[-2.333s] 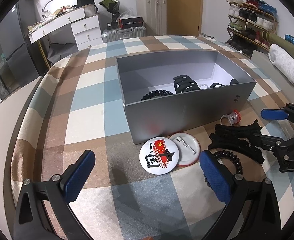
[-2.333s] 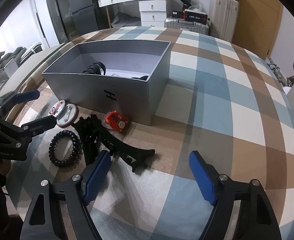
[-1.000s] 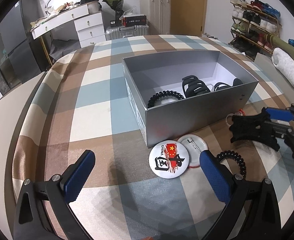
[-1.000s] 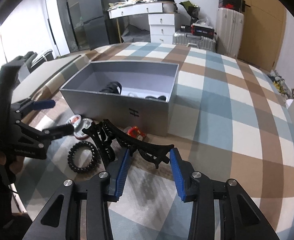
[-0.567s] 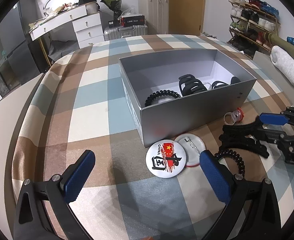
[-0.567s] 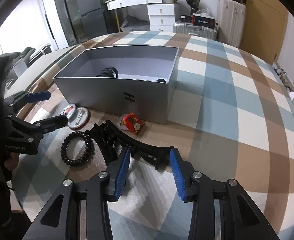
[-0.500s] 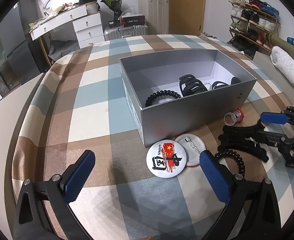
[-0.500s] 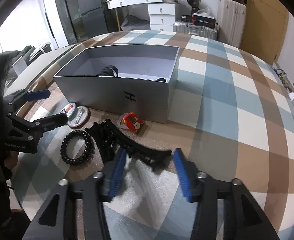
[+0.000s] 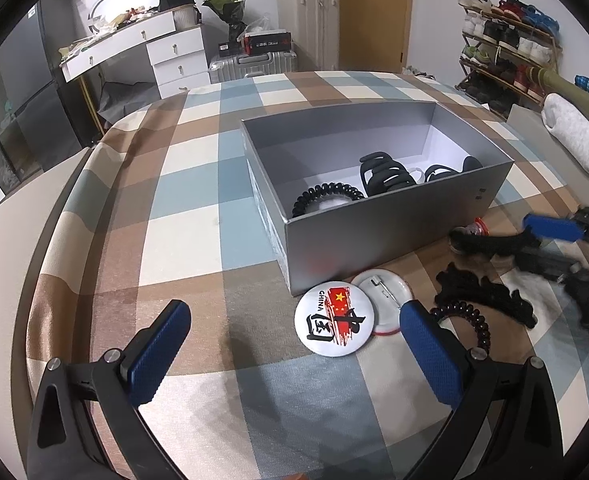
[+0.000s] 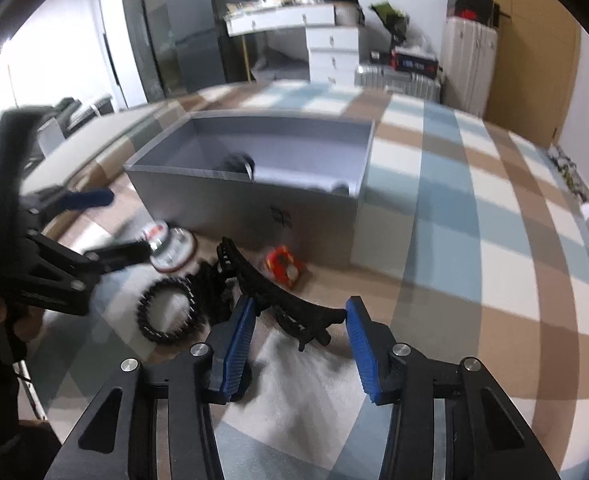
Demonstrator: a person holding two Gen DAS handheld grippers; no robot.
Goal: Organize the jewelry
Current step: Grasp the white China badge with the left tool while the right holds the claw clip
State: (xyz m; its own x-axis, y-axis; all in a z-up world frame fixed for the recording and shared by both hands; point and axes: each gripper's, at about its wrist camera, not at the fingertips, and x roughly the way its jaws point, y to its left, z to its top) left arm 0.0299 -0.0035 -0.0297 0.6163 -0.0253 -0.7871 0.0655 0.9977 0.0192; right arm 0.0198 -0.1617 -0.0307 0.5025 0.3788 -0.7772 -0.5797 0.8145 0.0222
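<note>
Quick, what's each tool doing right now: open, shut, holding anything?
Left tool: open, holding nothing.
Right tool: jaws have just been closing; it looks shut on the black hair claw.

A woven, matt cloth in blue, brown and cream checks [image 9: 198, 184] is seen spread over the surface. The grey rectangular cardboard box [image 9: 394, 232] is given a smooth, faintly satin finish outside and a white paper lining inside. The round pin badge with the red flag print [image 9: 329, 320] is glossy, and its overturned twin [image 9: 382, 292] shows a metal pin. The black coiled hair tie [image 9: 470, 320] looks like shiny plastic. The large black toothed hair claw [image 10: 278, 292] appears to be matt plastic, though blurred. Ribbed blue rubbery pads [image 9: 430, 356] are fitted on black plastic gripper arms.
</note>
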